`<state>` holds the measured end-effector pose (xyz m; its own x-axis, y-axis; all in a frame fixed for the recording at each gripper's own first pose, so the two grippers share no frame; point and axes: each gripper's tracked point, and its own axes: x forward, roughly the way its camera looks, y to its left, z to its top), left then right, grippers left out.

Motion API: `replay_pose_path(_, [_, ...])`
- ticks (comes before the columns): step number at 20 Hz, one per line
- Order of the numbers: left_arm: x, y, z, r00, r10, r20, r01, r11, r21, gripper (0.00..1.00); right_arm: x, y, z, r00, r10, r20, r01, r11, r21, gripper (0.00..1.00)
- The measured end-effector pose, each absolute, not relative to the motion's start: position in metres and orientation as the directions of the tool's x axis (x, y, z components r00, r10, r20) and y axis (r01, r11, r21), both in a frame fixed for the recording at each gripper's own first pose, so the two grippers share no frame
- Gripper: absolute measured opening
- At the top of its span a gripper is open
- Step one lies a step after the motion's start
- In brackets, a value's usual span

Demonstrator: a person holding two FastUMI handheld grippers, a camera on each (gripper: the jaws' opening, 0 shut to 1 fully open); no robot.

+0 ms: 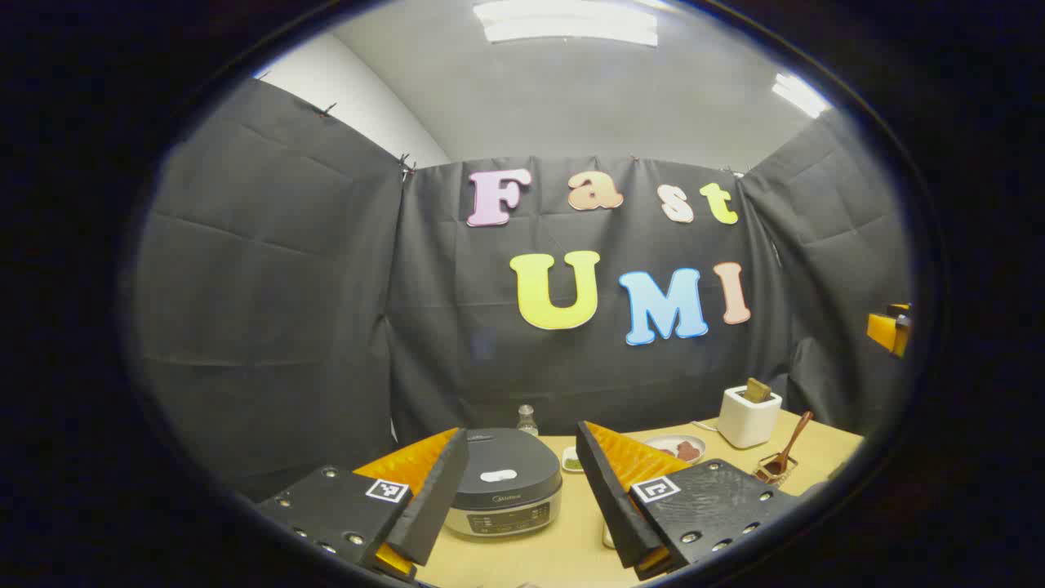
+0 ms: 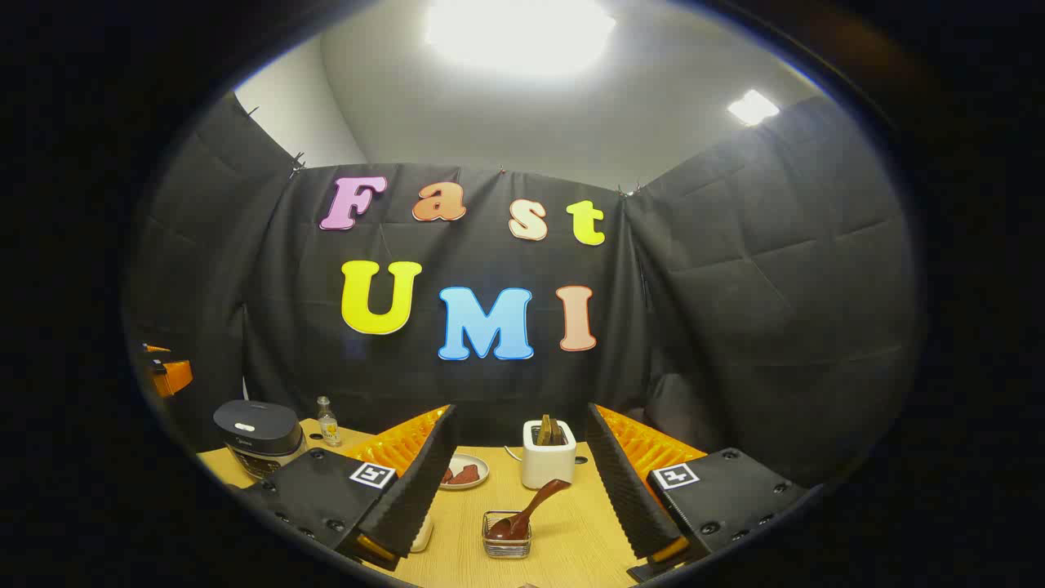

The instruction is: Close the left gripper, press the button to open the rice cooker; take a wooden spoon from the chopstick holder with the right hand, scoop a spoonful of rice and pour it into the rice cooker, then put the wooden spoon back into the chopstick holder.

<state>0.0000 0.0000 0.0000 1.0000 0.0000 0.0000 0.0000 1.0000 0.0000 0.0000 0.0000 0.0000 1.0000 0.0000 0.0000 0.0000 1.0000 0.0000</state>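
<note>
Lower centre of left gripper view: rice cooker (image 1: 506, 483), lid down, between spread fingers of left gripper (image 1: 522, 498). Step one pending: pinch left gripper closed, press lid button (image 1: 498, 474). Right gripper (image 2: 520, 498) spread; wooden spoon (image 2: 526, 513) in chopstick holder (image 2: 507, 545), bottom centre.

On your tabletop (image 2: 571, 531), the rice cooker (image 2: 257, 437) sits far left, a small bottle (image 2: 327, 422) beside it; the wooden spoon (image 2: 526, 510) leans in the chopstick holder (image 2: 506, 543), before the toaster (image 2: 548, 453).

Closed rice cooker (image 1: 504, 482); spoon (image 2: 526, 510) in holder (image 2: 507, 543)
</note>
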Motion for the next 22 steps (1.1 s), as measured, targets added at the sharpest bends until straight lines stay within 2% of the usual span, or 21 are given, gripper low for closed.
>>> replay_pose_path(22, [0.006, -0.026, -0.002, 1.0, 0.022, -0.009, -0.023, 1.0, -0.017, 0.83, 0.015, -0.014, -0.017, 0.999, 0.045, -0.023, -0.045, 0.999, -0.022, 0.98])
